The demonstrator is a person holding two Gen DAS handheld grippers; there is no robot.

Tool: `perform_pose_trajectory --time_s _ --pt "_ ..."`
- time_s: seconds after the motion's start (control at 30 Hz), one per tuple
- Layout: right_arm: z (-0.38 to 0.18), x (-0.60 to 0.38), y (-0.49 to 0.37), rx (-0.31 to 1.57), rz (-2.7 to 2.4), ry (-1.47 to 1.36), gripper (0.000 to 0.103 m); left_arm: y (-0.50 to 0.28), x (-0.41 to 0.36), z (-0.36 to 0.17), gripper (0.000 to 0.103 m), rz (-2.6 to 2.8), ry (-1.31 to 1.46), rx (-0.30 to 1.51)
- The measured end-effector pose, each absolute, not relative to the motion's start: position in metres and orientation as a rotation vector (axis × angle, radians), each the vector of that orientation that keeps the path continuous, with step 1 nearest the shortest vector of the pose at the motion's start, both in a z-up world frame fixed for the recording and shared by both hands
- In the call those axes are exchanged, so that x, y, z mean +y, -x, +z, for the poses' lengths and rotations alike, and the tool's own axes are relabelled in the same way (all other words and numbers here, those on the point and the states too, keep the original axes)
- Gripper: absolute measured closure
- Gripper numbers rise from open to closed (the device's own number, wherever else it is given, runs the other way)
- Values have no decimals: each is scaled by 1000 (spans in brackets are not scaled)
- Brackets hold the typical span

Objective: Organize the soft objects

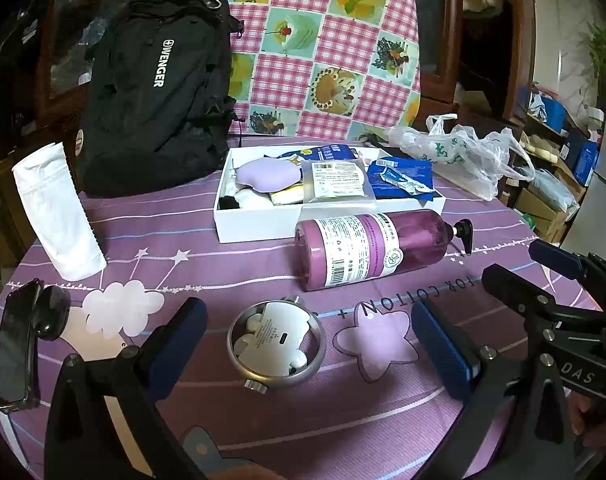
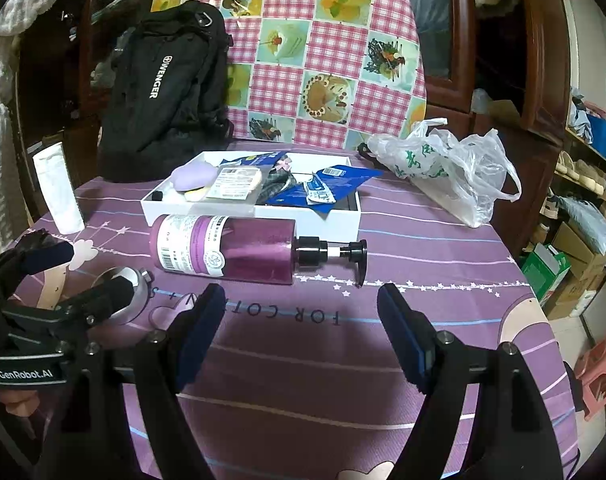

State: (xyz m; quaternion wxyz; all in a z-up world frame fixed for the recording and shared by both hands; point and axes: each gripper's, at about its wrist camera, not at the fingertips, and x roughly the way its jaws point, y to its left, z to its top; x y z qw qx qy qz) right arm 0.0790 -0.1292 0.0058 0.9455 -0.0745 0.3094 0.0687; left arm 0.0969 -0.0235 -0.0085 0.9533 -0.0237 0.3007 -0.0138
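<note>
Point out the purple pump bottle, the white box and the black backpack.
purple pump bottle [image 2: 259, 252], right wrist view, on its clear purple body.
white box [image 1: 259, 226], left wrist view, on its front wall.
black backpack [image 1: 155, 92], left wrist view, on its front panel.

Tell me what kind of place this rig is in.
Most likely a lived-in home, not a lab. A table under a purple star-and-cloud printed cloth holds a purple pump bottle of toiletry lying on its side. Behind are dark wooden cabinets; stacked cardboard boxes clutter the floor at right.

Dim indoor light, purple cast; fisheye bends edges, corners black; centre sharp.
</note>
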Motion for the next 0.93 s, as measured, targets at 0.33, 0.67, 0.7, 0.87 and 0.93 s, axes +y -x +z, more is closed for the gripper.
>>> perform_pose_trajectory --time_s 0.33,0.67,0.7,0.87,0.93 --pt "5 -130 -80 637 139 148 24 -97 -23 -8 0 -30 47 612" --pt "5 -130 -80 637 138 149 24 -97 -23 -9 0 -34 46 611" --pt "5 -130 -80 637 138 149 24 -98 -23 -9 0 -37 47 612" --pt "5 -130 -80 637 138 149 24 -98 -23 -7 0 -30 45 601" --pt "4 -130 -81 638 137 149 24 -99 -23 -7 0 -30 47 602"
